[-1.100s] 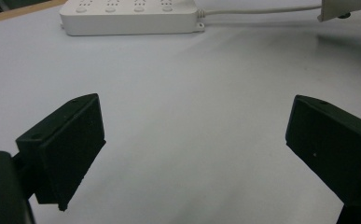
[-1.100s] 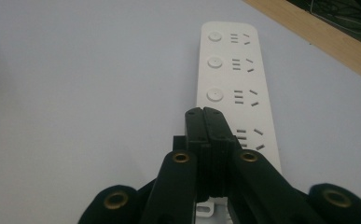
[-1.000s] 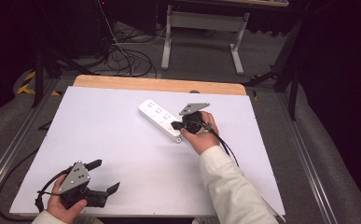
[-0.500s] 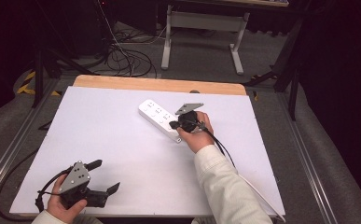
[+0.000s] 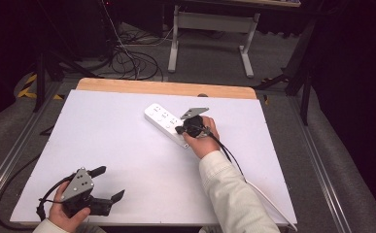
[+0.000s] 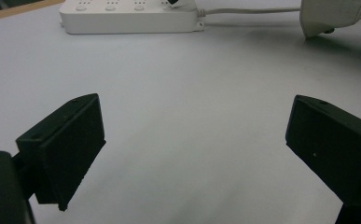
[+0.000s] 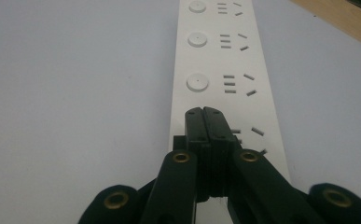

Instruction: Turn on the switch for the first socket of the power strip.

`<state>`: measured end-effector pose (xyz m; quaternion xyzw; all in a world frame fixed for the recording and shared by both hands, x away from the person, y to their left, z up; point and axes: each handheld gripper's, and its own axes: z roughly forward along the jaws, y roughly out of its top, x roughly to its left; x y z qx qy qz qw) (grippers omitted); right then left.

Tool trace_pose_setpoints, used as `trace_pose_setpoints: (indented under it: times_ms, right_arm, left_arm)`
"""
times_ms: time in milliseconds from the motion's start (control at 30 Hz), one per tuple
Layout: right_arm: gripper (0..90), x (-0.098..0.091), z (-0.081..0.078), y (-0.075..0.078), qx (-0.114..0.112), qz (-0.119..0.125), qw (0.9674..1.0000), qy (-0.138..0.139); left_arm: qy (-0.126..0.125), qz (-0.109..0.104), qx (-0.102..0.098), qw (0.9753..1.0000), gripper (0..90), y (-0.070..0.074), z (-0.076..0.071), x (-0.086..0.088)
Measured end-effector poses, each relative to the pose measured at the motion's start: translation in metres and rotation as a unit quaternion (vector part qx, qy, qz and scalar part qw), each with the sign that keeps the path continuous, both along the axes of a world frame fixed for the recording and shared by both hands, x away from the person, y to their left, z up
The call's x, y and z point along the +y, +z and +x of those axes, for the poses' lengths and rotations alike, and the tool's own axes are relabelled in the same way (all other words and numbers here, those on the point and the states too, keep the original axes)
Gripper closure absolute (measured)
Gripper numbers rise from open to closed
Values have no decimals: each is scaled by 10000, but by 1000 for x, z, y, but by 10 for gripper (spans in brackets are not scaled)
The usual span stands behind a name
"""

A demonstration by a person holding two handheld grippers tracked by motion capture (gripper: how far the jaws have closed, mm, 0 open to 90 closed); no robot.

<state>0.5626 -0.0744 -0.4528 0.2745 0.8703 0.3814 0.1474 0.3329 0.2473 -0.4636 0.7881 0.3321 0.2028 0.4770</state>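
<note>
1 power strip (image 5: 166,124), 2 grippers, 1 table w/ white top (image 5: 117,145) & a bare wood strip along the far edge (image 5: 166,88).

Power strip: white, long, flat, lying diagonal on the far-middle part of the white top, one end toward the wood edge, other end under the right gripper (image 5: 179,130). In the right gripper view the strip (image 7: 225,60) runs straight away from the jaws: 3 round white buttons clear in a row, each w/ a cluster of small slots beside it; a 4th slot cluster partly hidden at the jaw tips. White cord (image 6: 248,10) leaves the strip's near end in the left gripper view & runs toward the person's cream sleeve (image 6: 336,16). In that view the strip (image 6: 127,18) sits well apart from the left jaws, across bare white surface.

Right gripper: jaws pressed together, no gap, tips (image 7: 207,116) down over the near end of the strip's top face. Nothing seen between them. Can't tell if the tips touch the strip or hover just above. Grey plate on top in the high view.

Left gripper (image 5: 109,183): near-left corner of the table, held in the left hand (image 5: 64,216), jaws spread wide, holding nothing; only white top between them.
</note>
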Motion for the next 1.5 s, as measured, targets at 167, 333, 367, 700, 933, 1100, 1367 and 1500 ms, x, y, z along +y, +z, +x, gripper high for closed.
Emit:
trace_pose_setpoints:
  times_ms: [167, 333, 367, 700, 933, 1100, 1367, 1500]
  right_arm:
    - [900, 0, 1, -2, 14, 32, 10000, -21]
    - [900, 2, 1, -3, 26, 20, 10000, -12]
    - [900, 2, 1, -3, 15, 12, 10000, -13]
    - [900, 3, 1, -4, -48, -53, 10000, -13]
    - [900, 3, 1, -4, -45, -46, 10000, -41]
    - [900, 4, 0, -5, -45, -69, 10000, -44]
    - [900, 4, 0, -5, -48, -102, 9999, -18]
    - [900, 4, 0, -5, -44, -106, 9999, -37]
  left_arm:
    - [-1, 0, 1, 10000, 54, 0, 0, 0]
    - [-4, -26, 19, 10000, 54, 0, 0, 0]
    - [-3, -26, 17, 10000, 54, 0, 0, 0]
    - [-5, -22, 20, 10000, 54, 0, 0, 0]
    - [-18, -17, 14, 10000, 54, 0, 0, -1]
    - [-23, 18, -5, 10000, 54, 0, 0, -1]
    - [-19, 14, -3, 10000, 54, 0, 0, -1]
    - [-24, -24, 25, 10000, 54, 0, 1, -1]
